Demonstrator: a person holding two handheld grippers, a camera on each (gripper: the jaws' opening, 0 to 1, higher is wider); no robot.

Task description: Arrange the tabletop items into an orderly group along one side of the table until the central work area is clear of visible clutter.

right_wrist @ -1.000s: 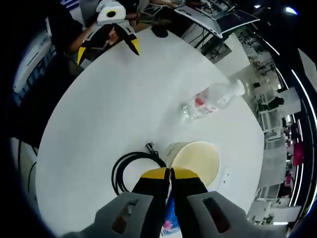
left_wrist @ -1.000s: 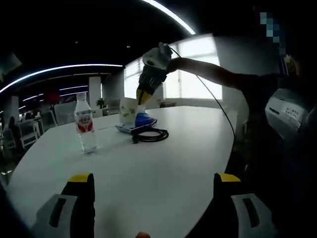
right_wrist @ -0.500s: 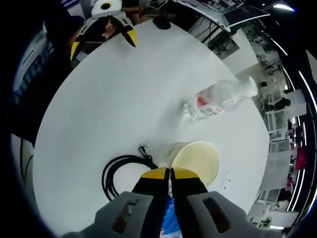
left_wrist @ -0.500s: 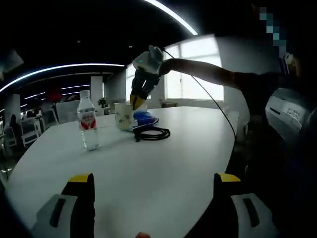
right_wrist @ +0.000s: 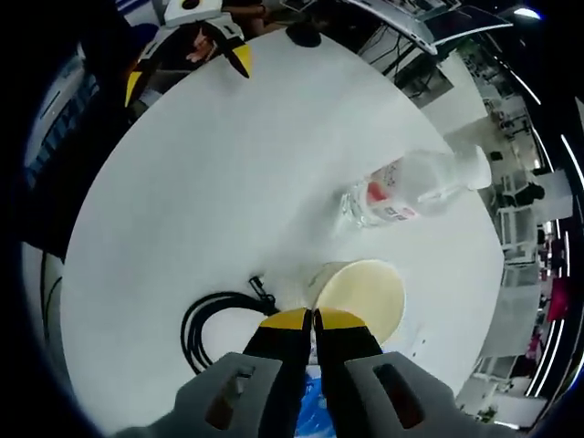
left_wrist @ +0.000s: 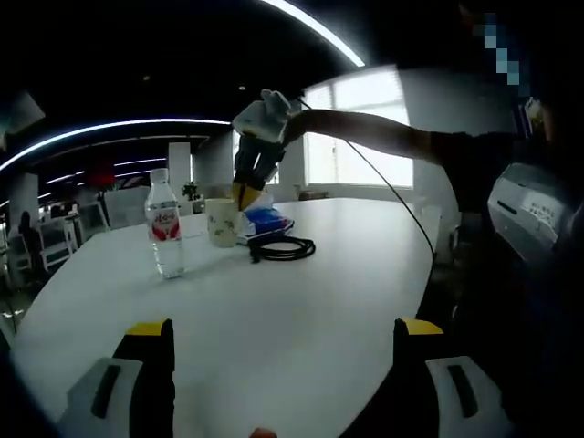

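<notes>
My right gripper (right_wrist: pixel 311 319) is shut on the rim of a cream paper cup (right_wrist: pixel 360 297). In the left gripper view the cup (left_wrist: pixel 222 222) stands upright on the white table (left_wrist: pixel 301 301) under that gripper (left_wrist: pixel 245 195), between a clear water bottle (left_wrist: pixel 165 235) with a red label and a blue packet (left_wrist: pixel 270 220). A coiled black cable (left_wrist: pixel 283 247) lies in front of the packet. From above, the bottle (right_wrist: pixel 411 190) is just beyond the cup, and the cable (right_wrist: pixel 212 315) and the packet (right_wrist: pixel 315 415) are beside my jaws. My left gripper (left_wrist: pixel 285 339) hangs open over the near table edge, nothing between its jaws.
The table (right_wrist: pixel 210 182) is round and white, with bare surface between the items and the left gripper (right_wrist: pixel 187 73). A person's arm (left_wrist: pixel 392 137) reaches over the table's right side. Office chairs and desks (left_wrist: pixel 55 242) stand beyond the far edge.
My right gripper has carried the cup leftward off the blue packet and down to the table beside the bottle. The left gripper has stayed open in place.
</notes>
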